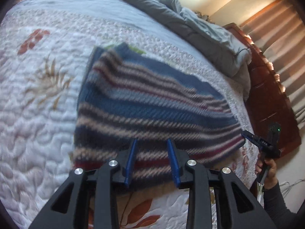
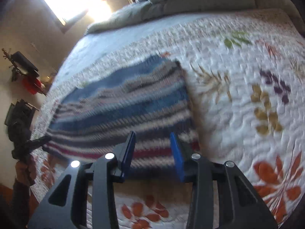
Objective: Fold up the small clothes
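Floral quilted bed [image 1: 38, 114] under folded striped sweater [image 1: 144, 103] and rumpled grey duvet [image 1: 200, 24].

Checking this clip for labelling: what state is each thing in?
striped sweater: folded, flat on the quilt.
left gripper: open, nothing between its fingers.
right gripper: open, nothing between its fingers.
grey comforter: bunched along the quilt's far edge.
quilt: spread flat.

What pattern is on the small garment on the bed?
Knitted stripes: blue, beige, dark grey and maroon on the sweater, clearest in the left wrist view.
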The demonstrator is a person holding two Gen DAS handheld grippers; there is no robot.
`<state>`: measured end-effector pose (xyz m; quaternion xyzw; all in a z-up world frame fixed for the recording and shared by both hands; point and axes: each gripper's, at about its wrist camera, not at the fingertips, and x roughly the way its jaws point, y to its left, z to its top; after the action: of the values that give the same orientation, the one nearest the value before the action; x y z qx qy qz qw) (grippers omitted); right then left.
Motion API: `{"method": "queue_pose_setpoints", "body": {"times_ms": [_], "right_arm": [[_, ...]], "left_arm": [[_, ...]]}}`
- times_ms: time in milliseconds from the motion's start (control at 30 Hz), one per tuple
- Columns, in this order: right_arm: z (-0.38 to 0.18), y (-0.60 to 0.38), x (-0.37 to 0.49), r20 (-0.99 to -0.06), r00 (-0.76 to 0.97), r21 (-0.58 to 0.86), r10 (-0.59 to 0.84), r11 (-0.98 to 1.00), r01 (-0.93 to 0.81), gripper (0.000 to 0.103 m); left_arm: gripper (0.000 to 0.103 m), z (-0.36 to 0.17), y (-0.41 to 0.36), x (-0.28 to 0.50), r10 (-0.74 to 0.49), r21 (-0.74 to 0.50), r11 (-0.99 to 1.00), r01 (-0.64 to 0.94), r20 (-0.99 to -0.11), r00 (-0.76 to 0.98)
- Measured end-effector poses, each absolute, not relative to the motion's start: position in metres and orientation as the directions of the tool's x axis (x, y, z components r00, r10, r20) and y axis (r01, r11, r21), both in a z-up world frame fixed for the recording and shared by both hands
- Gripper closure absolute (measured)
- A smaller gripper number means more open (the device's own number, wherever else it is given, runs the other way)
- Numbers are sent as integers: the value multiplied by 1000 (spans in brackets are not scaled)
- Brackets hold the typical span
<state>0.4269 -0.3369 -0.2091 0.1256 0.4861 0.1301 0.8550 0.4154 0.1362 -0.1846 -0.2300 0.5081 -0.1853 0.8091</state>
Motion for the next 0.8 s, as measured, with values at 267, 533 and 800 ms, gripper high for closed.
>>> {"method": "queue_pose_setpoints", "body": {"times_ms": [267, 533, 800], "right_arm": [[-227, -353, 417, -813, 490, 356, 314, 934, -8, 72], [-193, -281, 351, -709, 503, 498, 495, 856, -140, 59], [-194, -158, 316, -652, 490, 519, 579, 811, -268, 9]], "left_arm": [[85, -217, 166, 409, -585, -672, 739, -46, -675, 450], [22, -147, 125, 362, -322, -437, 898, -40, -718, 617], [4, -107, 110, 340, -111, -198, 980, -38, -686, 719]]}}
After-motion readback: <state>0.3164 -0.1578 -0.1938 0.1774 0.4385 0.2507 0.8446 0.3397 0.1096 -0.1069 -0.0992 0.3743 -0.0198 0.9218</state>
